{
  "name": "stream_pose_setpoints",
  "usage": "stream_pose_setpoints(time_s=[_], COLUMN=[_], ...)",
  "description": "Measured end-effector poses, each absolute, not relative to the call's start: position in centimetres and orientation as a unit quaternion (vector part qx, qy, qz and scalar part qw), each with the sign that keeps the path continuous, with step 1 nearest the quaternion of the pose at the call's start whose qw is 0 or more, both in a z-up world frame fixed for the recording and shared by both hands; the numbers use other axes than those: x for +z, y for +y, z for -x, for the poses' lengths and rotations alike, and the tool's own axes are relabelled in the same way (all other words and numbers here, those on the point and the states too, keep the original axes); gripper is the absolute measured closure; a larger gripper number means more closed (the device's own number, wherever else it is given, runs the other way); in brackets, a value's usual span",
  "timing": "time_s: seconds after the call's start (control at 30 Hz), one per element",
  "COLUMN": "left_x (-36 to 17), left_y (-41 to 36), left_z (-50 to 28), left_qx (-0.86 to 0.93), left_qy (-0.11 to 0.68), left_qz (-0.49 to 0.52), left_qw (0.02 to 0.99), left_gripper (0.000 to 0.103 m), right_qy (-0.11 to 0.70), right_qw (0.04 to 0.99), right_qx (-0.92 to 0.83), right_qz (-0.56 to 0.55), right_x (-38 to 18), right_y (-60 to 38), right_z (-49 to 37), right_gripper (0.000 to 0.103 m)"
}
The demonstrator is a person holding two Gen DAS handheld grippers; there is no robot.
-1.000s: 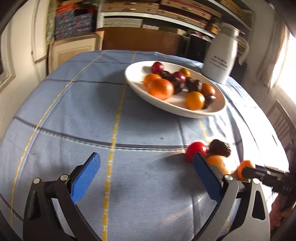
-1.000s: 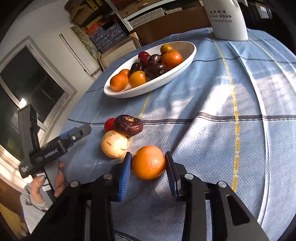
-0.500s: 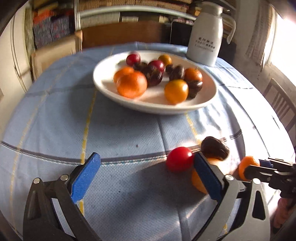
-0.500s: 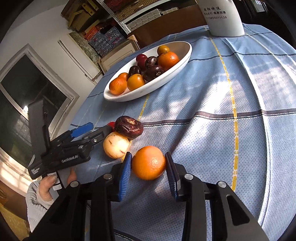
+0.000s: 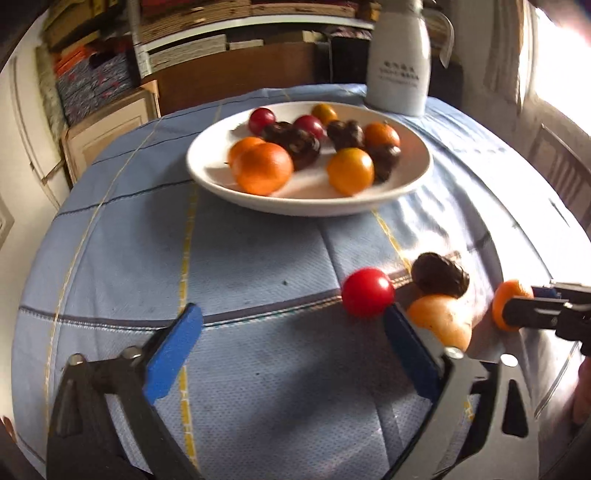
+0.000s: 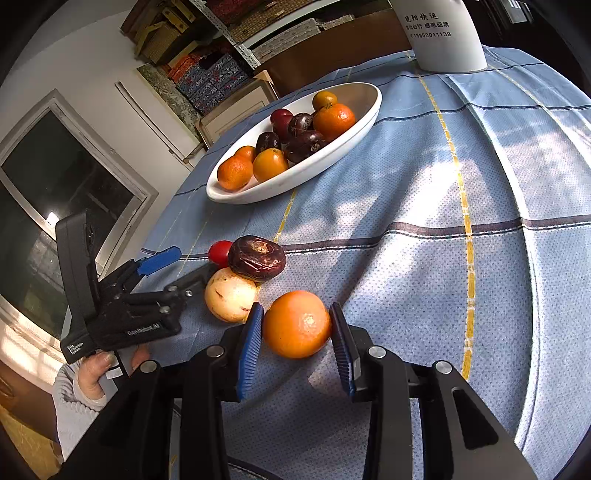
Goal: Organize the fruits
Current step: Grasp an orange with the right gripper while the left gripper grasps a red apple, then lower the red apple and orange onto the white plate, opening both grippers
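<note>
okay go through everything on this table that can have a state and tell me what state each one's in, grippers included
Right gripper: shut on the orange, which rests on the tablecloth.
Left gripper: open, jaws just been closing, nothing between them.
Red fruit: loose on the cloth, just ahead of the left gripper's right finger.
Dark fruit: loose, touching the pale fruit.
White bowl: holding fruit.

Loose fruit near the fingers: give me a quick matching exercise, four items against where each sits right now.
Items:
1. orange
2. red tomato
3. dark wrinkled fruit
4. white jug

Places:
A. far edge of the table, behind the white bowl
B. just ahead of the left gripper
C. resting against the pale yellow fruit
D. clamped in the right gripper

Pairs: 1-D, 2-B, 3-C, 4-A
</note>
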State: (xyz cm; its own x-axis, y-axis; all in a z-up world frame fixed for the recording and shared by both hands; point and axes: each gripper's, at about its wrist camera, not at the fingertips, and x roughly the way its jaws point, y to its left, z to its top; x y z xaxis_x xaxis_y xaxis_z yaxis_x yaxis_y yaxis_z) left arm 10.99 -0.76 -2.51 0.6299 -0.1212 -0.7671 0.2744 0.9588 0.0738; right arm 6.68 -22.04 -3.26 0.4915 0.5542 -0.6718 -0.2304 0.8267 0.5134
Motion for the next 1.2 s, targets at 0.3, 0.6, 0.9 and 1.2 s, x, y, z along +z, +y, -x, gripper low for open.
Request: stream_pose_setpoints(time_s=[0.3, 0.6, 0.9, 1.2], left_x=[-3.1, -2.9, -3.0, -1.8], left_y=[-2.6, -2.8, -3.7, -0.9], left_z=[-12.0, -13.8, -14.5, -11.6], left_qx=[-0.143, -0.15, -0.157, -0.145], left_qy=[0.427, 0.427, 0.428, 0.404], left_qz=[-0.091, -0.064, -0.068, -0.023], left_qw=[0.888, 0.889, 0.887, 0.903], left_gripper=[0.06, 0.06, 0.071, 0.072], right_qy=[0.448, 0.448, 0.448, 0.437], right_qw=[0.844, 0.844, 0.844, 0.849], right_qx=[0.232, 0.232, 0.232, 0.231], right_qz=[-0.181, -0.18, -0.181, -0.186], right_x=[-3.3, -3.3, -3.4, -2.9], right_y=[-22.0, -22.0, -22.0, -22.3], right_z=[-6.7, -6.7, -6.7, -6.5], right_gripper=[0.066, 0.066, 0.066, 0.066])
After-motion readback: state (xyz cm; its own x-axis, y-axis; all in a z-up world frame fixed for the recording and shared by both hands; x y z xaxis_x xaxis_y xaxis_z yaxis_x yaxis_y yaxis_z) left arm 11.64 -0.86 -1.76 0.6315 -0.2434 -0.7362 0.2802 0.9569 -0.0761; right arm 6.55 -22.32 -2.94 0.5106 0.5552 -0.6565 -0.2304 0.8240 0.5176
